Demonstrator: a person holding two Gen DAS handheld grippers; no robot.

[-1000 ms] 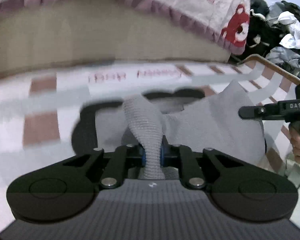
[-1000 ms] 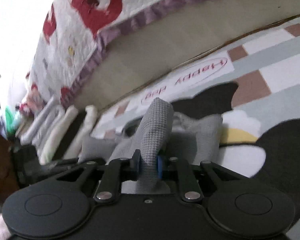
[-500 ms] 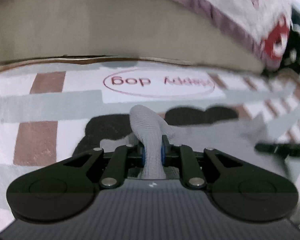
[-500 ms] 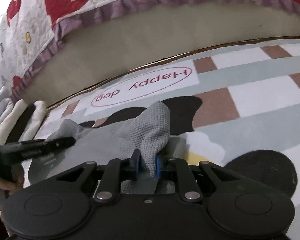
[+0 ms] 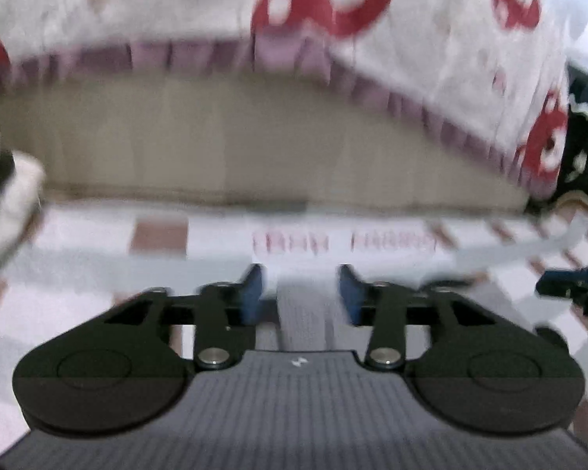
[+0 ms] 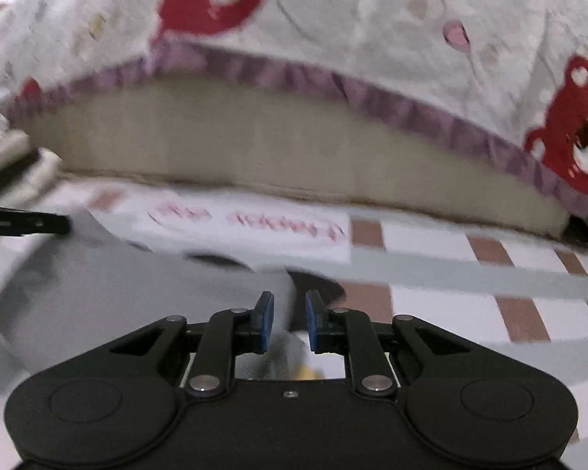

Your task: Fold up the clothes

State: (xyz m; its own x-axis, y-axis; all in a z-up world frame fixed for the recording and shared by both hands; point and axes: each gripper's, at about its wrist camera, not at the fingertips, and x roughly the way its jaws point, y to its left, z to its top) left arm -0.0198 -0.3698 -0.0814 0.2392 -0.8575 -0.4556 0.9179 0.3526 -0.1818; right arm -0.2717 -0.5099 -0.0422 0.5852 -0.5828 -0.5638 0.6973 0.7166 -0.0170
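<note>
A grey knitted garment lies flat on the patterned rug. In the left wrist view a strip of it [image 5: 302, 321] shows between the spread fingers of my left gripper [image 5: 301, 293], which is open and holds nothing. In the right wrist view the garment [image 6: 129, 293] spreads out to the left, and its edge lies between the fingers of my right gripper [image 6: 289, 319], which is open with a narrower gap. The other gripper shows at the frame edge in the left wrist view [image 5: 576, 286] and in the right wrist view [image 6: 23, 223]. Both views are motion-blurred.
A bed base with a white quilt with red bears and a purple frill [image 5: 333, 51] stands close ahead. The checked rug [image 6: 470, 274] bears pink lettering. Dark clothes [image 5: 584, 145] are piled at the far right. White folded items [image 5: 8, 196] sit at the left.
Both grippers were shut on raised folds of the grey garment. Now both have opened and let it go, the cloth lies flat, and both views have tilted up toward the bed.
</note>
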